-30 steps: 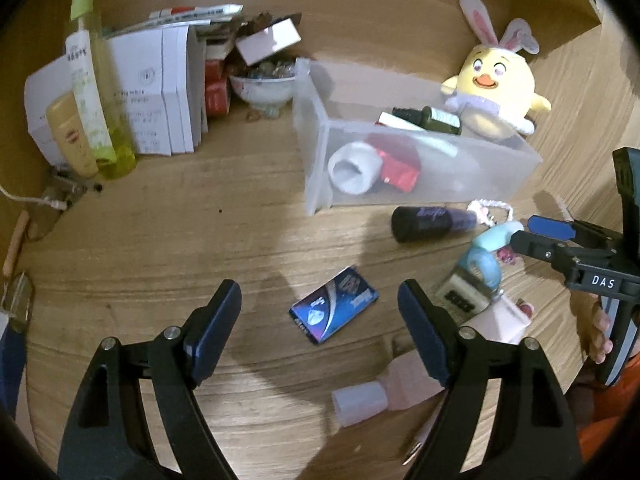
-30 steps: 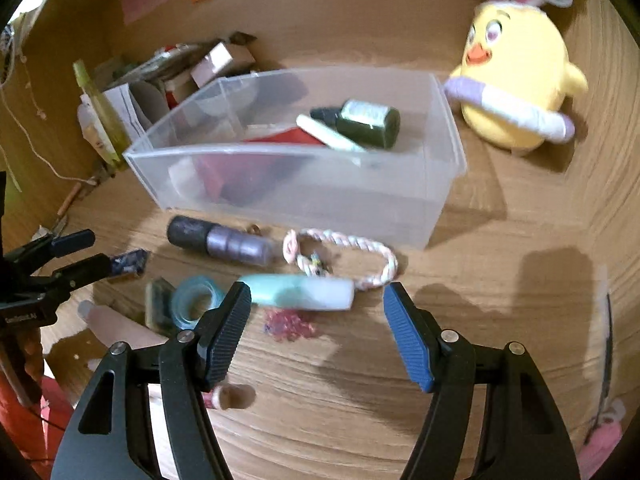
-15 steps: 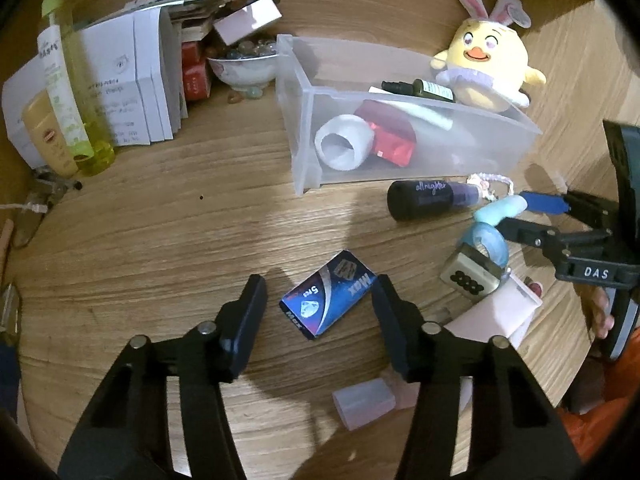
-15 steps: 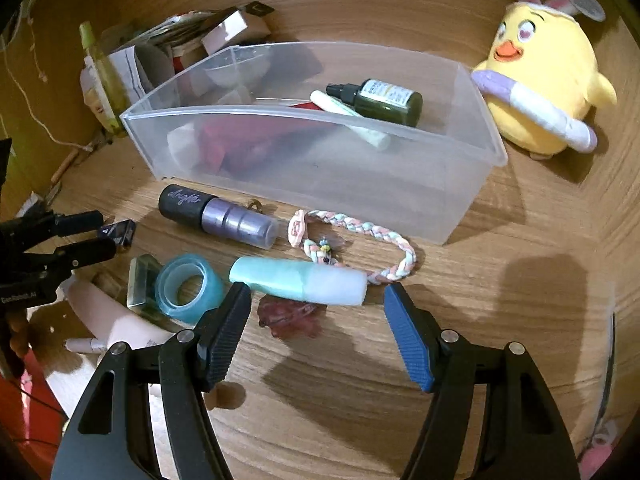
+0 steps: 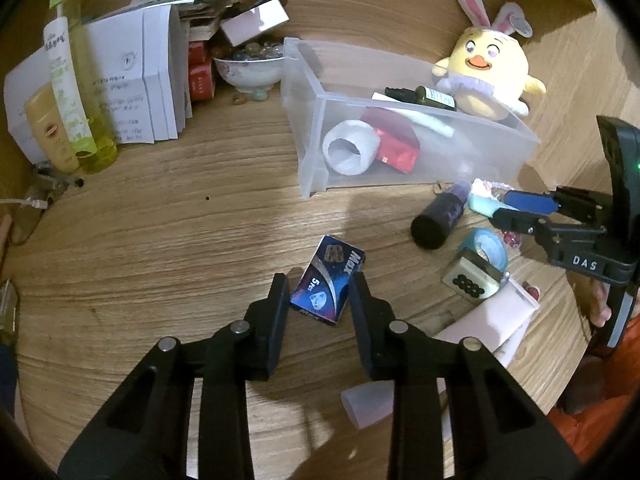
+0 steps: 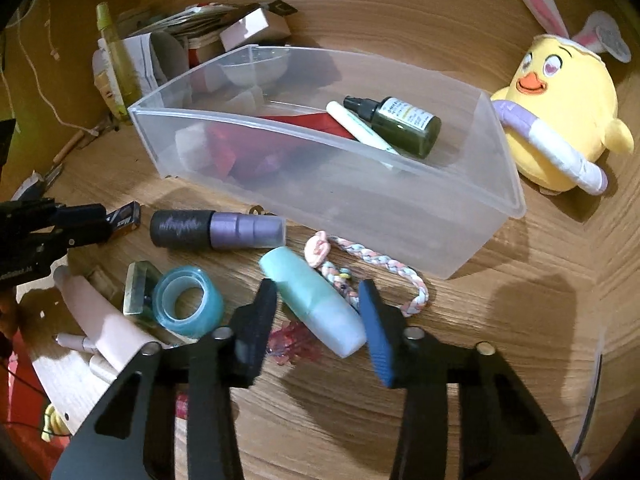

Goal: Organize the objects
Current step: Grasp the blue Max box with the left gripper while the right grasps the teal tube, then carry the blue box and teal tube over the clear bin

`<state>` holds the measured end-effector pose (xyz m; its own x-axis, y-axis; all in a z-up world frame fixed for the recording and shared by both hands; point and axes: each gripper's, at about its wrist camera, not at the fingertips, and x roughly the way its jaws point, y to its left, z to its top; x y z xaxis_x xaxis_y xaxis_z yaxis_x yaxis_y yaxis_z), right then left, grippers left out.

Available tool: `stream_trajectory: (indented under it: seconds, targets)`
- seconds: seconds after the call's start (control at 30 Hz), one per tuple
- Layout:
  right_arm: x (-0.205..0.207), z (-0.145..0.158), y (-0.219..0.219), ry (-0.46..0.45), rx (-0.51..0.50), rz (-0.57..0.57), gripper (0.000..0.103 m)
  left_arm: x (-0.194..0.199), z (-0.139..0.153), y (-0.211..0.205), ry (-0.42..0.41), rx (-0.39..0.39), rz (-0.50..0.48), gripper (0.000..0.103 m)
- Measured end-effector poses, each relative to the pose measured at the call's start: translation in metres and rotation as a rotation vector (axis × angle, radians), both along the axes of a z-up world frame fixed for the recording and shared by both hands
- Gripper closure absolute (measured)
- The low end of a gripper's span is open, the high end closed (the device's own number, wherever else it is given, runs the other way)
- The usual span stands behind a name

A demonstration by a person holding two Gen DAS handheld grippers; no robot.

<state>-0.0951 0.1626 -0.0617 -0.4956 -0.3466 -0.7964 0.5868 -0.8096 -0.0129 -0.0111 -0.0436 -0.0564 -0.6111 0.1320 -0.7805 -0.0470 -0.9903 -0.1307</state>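
Observation:
A small blue box [image 5: 326, 280] printed "Max" lies on the wooden table between the jaws of my left gripper [image 5: 320, 282]. Those jaws are closing, and both pads touch the box's sides. My right gripper [image 6: 318, 286] is closing on a mint-green tube [image 6: 316, 304] that lies slantwise between its pads, which touch it. The right gripper [image 5: 500, 206] also shows at the right edge of the left wrist view. A clear plastic bin [image 6: 380, 216] behind holds a dark green dropper bottle [image 6: 404, 124], a white pen, a red packet and a white roll [image 5: 350, 152].
Near the tube lie a purple-and-black bottle [image 6: 216, 228], a teal tape roll [image 6: 188, 304], a braided cord [image 6: 380, 264], a mahjong tile [image 5: 472, 280] and a pink tube [image 5: 492, 320]. A yellow plush chick [image 6: 560, 120] sits right of the bin. Papers, bottles and a bowl of stones [image 5: 248, 68] crowd the back left.
Both pairs of jaws have narrowed, the left onto the blue box, the right onto the mint tube. The box and the tube have each turned between the pads. The purple bottle has swung round.

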Motion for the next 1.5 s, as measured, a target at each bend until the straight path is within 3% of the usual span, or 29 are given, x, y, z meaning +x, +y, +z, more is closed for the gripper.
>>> stream_trajectory:
  seconds: [0.1, 0.57, 0.6, 0.63, 0.67, 0.97, 1.13, 1.17, 1.27, 1.4, 1.47, 1.5]
  targets:
    - [0.002, 0.002, 0.0, 0.003, 0.001, 0.006, 0.076, -0.001, 0.0, 0.0, -0.005, -0.001, -0.008, 0.073]
    - [-0.005, -0.002, -0.003, -0.047, -0.019, 0.018, 0.08, -0.015, -0.001, 0.003, 0.002, 0.011, -0.025, 0.075]
    - [-0.006, -0.002, -0.003, -0.05, -0.026, 0.017, 0.081, -0.015, 0.0, 0.003, 0.01, 0.011, -0.022, 0.081]
    - [-0.005, -0.001, -0.002, -0.049, -0.032, 0.015, 0.081, -0.014, 0.001, 0.003, 0.014, 0.014, -0.024, 0.097]
    - [-0.005, 0.001, -0.001, -0.044, -0.04, 0.011, 0.081, -0.014, 0.002, 0.002, 0.012, 0.022, -0.025, 0.099]
    - [0.003, 0.023, 0.016, -0.014, -0.118, -0.018, 0.082, -0.01, 0.006, -0.003, 0.005, 0.083, -0.01, 0.097]
    - [0.009, 0.036, 0.028, 0.01, -0.149, -0.049, 0.082, -0.014, 0.009, 0.002, 0.002, 0.077, -0.012, 0.066]
    - [0.01, 0.039, 0.03, 0.016, -0.155, -0.054, 0.082, -0.016, 0.008, 0.003, -0.001, 0.07, -0.014, 0.064]
    - [0.012, 0.046, 0.035, 0.036, -0.173, -0.064, 0.082, -0.023, 0.005, 0.011, -0.021, 0.051, -0.035, 0.064]
    - [0.015, 0.056, 0.041, 0.066, -0.195, -0.074, 0.081, -0.031, 0.0, 0.025, -0.025, -0.038, -0.053, 0.064]
    - [0.014, 0.06, 0.043, 0.076, -0.208, -0.079, 0.081, -0.032, -0.001, 0.028, -0.018, -0.066, -0.06, 0.068]
    - [0.013, 0.062, 0.044, 0.078, -0.213, -0.082, 0.081, -0.033, -0.001, 0.028, -0.015, -0.072, -0.064, 0.076]
